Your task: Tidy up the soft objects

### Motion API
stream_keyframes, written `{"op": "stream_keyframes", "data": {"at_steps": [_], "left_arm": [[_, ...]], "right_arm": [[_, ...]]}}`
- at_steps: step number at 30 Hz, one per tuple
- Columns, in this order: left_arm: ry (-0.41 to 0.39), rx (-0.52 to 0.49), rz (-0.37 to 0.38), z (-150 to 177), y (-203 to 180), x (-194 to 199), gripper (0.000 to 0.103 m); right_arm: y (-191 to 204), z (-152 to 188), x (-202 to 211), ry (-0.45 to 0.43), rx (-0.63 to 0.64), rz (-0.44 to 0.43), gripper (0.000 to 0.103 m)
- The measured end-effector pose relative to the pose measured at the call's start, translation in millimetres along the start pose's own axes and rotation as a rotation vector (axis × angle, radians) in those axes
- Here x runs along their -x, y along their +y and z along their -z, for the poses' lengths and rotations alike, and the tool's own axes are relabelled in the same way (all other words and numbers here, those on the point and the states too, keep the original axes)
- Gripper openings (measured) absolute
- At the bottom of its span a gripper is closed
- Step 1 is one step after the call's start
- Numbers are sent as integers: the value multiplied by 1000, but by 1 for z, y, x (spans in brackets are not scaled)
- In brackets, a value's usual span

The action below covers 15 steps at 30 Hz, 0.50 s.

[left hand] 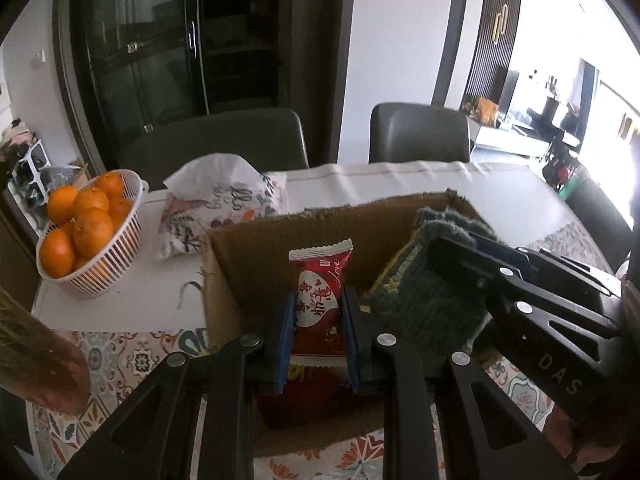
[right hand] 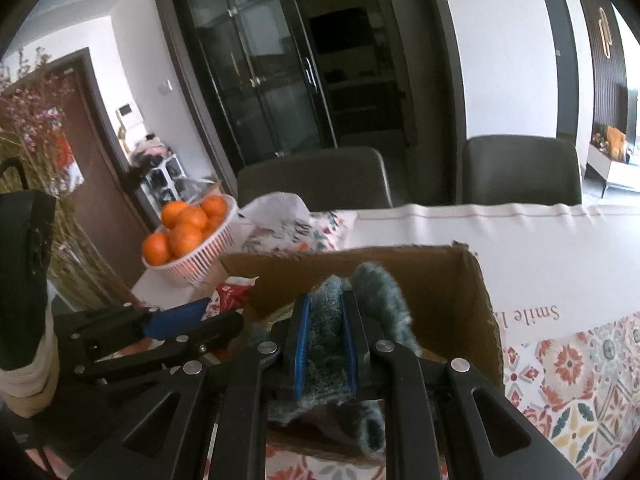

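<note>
An open cardboard box (left hand: pixel 256 256) stands on the table in front of me. My left gripper (left hand: pixel 318 308) is shut on a red snack packet (left hand: pixel 320 280), held upright over the box's inside. My right gripper (right hand: pixel 326 320) is shut on a grey-green knitted cloth (right hand: pixel 380 292), held over the box (right hand: pixel 448 280). In the left wrist view the right gripper (left hand: pixel 452 252) and the cloth (left hand: pixel 424 304) show on the right side of the box. In the right wrist view the left gripper (right hand: pixel 200 312) and the packet (right hand: pixel 232 294) show at the left.
A white basket of oranges (left hand: pixel 116 256) and a floral tissue pouch (left hand: pixel 224 208) sit at the left on the table. Two dark chairs (left hand: pixel 418 132) stand behind it. A patterned tablecloth (right hand: pixel 580 380) lies under the box. Dried flowers (right hand: pixel 32 128) stand at far left.
</note>
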<state>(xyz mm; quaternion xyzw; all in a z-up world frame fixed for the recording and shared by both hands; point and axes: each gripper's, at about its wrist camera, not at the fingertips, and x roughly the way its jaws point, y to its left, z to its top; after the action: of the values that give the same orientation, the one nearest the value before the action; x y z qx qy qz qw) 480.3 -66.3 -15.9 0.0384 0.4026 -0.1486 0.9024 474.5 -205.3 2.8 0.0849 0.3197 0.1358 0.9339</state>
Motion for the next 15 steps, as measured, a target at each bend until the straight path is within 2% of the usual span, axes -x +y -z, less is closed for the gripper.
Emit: {"op": "stream_keyframes", "data": {"at_steps": [3, 5, 6, 8, 11, 12, 13, 15], "left_arm": [[22, -1, 6, 2, -2, -10, 23], [23, -10, 6, 2, -5, -12, 27], [25, -13, 9, 2, -5, -13, 34], [22, -22, -8, 2, -7, -12, 36], [15, -22, -21, 2, -5, -8, 46], [11, -21, -23, 2, -5, -6, 49], [6, -21, -29, 2, -5, -4, 50], [-3, -13, -45, 3, -4, 3, 52]], "right_arm": [[-8, 3, -8, 25, 2, 19, 18], [-13, 4, -11, 32, 2, 29, 21], [-15, 4, -13, 40, 7, 30, 26], [-17, 4, -13, 43, 8, 30, 33], [-20, 3, -16, 61, 6, 23, 43], [-21, 3, -15, 62, 4, 29, 52], [-22, 2, -14, 60, 0, 29, 56], [-23, 1, -13, 57, -12, 3, 56]]}}
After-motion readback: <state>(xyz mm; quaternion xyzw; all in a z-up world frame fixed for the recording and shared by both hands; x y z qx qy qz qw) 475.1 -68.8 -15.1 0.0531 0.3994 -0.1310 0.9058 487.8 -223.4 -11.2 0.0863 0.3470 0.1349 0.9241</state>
